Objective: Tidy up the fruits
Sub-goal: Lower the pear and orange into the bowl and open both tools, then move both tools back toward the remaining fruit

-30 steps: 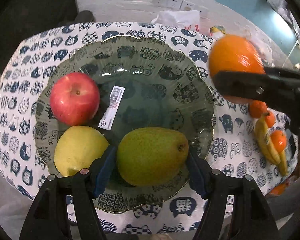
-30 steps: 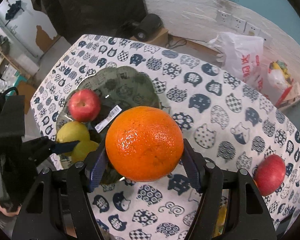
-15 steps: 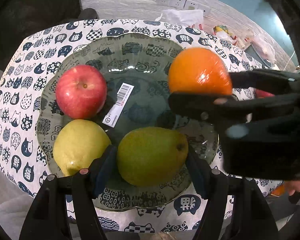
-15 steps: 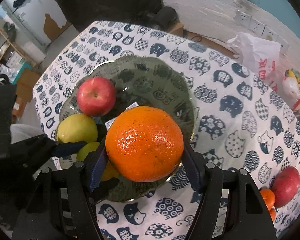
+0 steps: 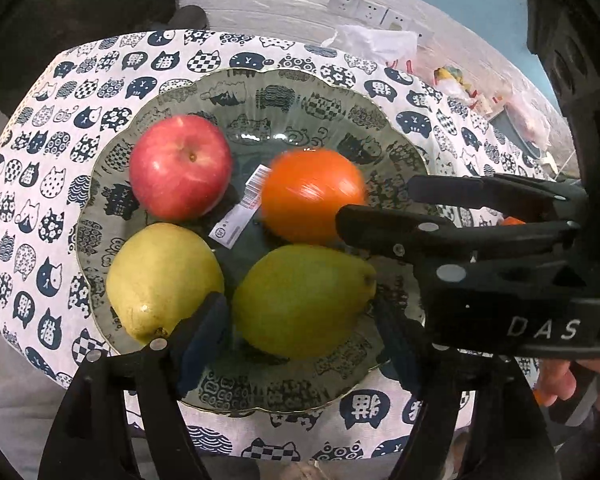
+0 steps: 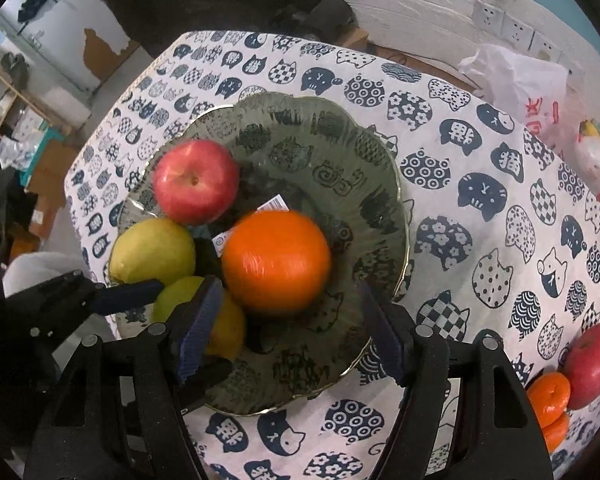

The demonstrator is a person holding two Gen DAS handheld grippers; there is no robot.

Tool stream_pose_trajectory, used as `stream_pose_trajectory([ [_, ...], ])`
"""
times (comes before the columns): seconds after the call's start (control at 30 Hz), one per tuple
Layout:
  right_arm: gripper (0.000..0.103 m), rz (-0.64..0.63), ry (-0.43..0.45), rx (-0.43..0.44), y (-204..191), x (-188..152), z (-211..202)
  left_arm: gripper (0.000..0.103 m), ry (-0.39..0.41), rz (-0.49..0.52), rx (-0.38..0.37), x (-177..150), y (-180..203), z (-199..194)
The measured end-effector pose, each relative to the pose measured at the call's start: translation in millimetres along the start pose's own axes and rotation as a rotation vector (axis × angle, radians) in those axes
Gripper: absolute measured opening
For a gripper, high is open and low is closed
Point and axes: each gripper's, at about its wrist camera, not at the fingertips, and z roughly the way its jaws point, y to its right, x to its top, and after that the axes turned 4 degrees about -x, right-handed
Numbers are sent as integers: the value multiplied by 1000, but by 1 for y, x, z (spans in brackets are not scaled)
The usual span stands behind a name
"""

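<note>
On the scalloped green glass plate point(image 6: 384, 184), a glossy round orange point(image 6: 276, 260) now lies free beside 1 smooth red apple point(image 6: 196, 180), dropped by the right claw point(image 6: 288, 328), now spread apart, while the left claw point(image 5: 300, 332) brackets the matte green pear point(image 5: 300, 300).

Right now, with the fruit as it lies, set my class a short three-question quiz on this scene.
1. True or false: the orange is clamped between the fingers of the right gripper.
2. How many fruits lie on the glass plate? A) two B) four C) six
3. Name the red fruit lying off the plate, beside the tangerines.

Key: 1 false, the fingers stand open and the orange lies beyond their tips; 2 B; 3 apple.
</note>
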Motion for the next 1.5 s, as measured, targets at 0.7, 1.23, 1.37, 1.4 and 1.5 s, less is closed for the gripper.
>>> stream_pose_trajectory([
  [0.7, 74, 6, 63, 6, 2, -4, -33, 78, 40, 8, 35, 1, 8, -17],
  [1.23, 78, 116, 103, -196, 73, -65, -129, 80, 26, 149, -28, -1, 90, -31],
  [1.37, 79, 160, 104, -224, 97, -88, -149, 80, 6, 210, -37, -6, 116, -28],
  [1.4, 80, 170, 104, -232, 103, -94, -154, 80, -2, 229, -39, -7, 124, -27],
  [1.5, 80, 205, 98, -249, 121, -111, -164, 80, -15, 267, -40, -10, 142, -24],
])
